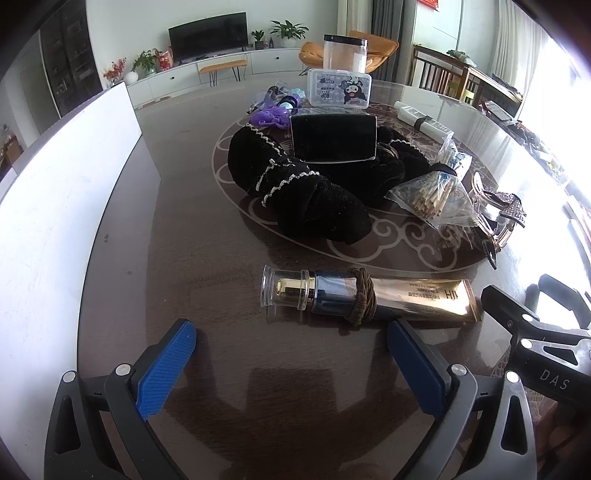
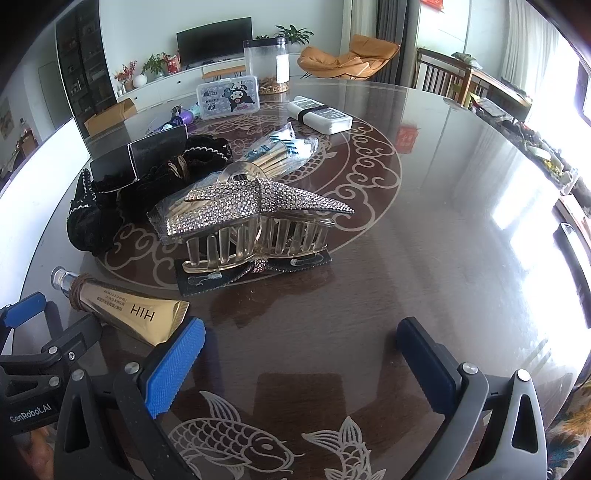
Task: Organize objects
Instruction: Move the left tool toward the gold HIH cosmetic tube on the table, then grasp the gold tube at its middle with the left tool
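Two grippers, left (image 1: 291,350) and right (image 2: 301,347), both jaws spread, empty, above table (image 2: 443,221). Gold tube (image 1: 406,299) with hair tie (image 1: 362,295) lies just ahead of left gripper; claw clip (image 2: 255,221) beyond tube, right.

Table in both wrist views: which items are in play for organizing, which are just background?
In play: gold cream tube with brown hair tie, rhinestone hair claw, black trimmed fabric, bag of sticks, cartoon plastic box.

Background: television, orange chair, potted plants.
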A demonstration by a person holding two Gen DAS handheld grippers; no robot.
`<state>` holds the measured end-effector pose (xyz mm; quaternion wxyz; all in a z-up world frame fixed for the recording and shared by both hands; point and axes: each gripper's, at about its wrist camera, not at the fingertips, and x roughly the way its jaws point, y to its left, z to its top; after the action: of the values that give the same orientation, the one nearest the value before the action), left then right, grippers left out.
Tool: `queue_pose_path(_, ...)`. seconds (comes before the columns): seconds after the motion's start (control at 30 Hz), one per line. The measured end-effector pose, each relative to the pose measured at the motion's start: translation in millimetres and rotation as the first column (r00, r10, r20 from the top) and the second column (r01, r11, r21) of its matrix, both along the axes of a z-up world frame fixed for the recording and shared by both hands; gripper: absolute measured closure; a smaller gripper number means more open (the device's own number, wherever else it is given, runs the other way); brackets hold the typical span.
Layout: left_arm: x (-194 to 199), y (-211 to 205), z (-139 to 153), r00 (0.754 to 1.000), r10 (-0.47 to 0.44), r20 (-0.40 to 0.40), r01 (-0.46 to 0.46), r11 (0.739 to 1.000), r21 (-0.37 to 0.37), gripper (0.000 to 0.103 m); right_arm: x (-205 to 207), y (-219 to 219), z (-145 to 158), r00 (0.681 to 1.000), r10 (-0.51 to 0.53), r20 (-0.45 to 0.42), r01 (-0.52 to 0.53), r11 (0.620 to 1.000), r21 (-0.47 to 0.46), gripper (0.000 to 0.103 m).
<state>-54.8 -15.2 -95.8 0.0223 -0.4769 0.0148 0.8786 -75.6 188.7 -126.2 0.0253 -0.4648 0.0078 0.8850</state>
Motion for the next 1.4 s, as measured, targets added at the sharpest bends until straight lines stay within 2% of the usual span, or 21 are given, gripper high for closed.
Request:
queue_pose_path(0.53,0.0,0.2,-0.2,1.0,0.0,0.002,0.0,1.0,0.0,0.0,0.7,-0.2,-0.7,1.0,0.001,-0.001,-0.001,1.0,0.001,0.0)
queue_pose_path(0.77,4.8,-9.7,1.5,0.999,0.017,0.049,-0.017,1.0,0.004,0.0,1.0,-0.3,-1.0,1.0,0.001,-0.001,-0.001,1.0,0.001,0.0)
queue_pose_path(0.83,13.0,-18.6,3.2,0.999,0.027,0.041,-0.029,0.999,0.042,0.0,1.1,-0.4,-1.1,1.0,0.001,-0.001,-0.001,1.0,0.001,0.0)
queue_pose_path(0.9,19.5,-31.4,7.4,0.998,0.06,0.031,-0.064,0.99,0.128,0.0,1.1,-0.5,-1.1,1.0,0.001,-0.001,-0.001,1.0,0.002,0.0)
queue_pose_path(0.97,19.5,-40.2,16.3,0.996,0.092,0.02,-0.094,0.97,0.223,0.0,1.2,-1.1,-1.4,1.0,-0.001,-0.002,0.001,1.0,0.002,0.0)
queue_pose_path(1.03,14.8,-38.4,25.2,0.995,0.095,0.006,-0.093,0.961,0.261,0.0,1.2,-1.1,-1.5,1.0,-0.001,-0.002,0.001,1.0,0.002,0.0)
queue_pose_path(1.1,7.0,-26.3,36.3,0.997,0.074,-0.022,-0.066,0.967,0.247,0.0,1.2,-1.1,-1.5,1.0,0.0,-0.002,0.0,1.0,0.002,0.0)
queue_pose_path(1.2,-6.7,-2.5,50.2,0.997,0.031,-0.074,-0.018,0.983,0.18,0.0,1.3,-1.2,-1.7,1.0,0.0,-0.002,0.0,1.0,0.002,0.0)
queue_pose_path(1.3,-19.2,17.6,55.3,0.996,-0.059,-0.072,0.07,0.984,0.161,0.0,1.5,-1.2,-1.8,1.0,0.0,-0.002,0.0,1.0,0.003,0.0)
queue_pose_path(1.4,-25.9,31.6,53.8,0.98,-0.185,-0.068,0.192,0.974,0.123,0.0,1.1,-1.1,-1.7,1.0,0.001,-0.003,-0.001,1.0,0.001,0.0)
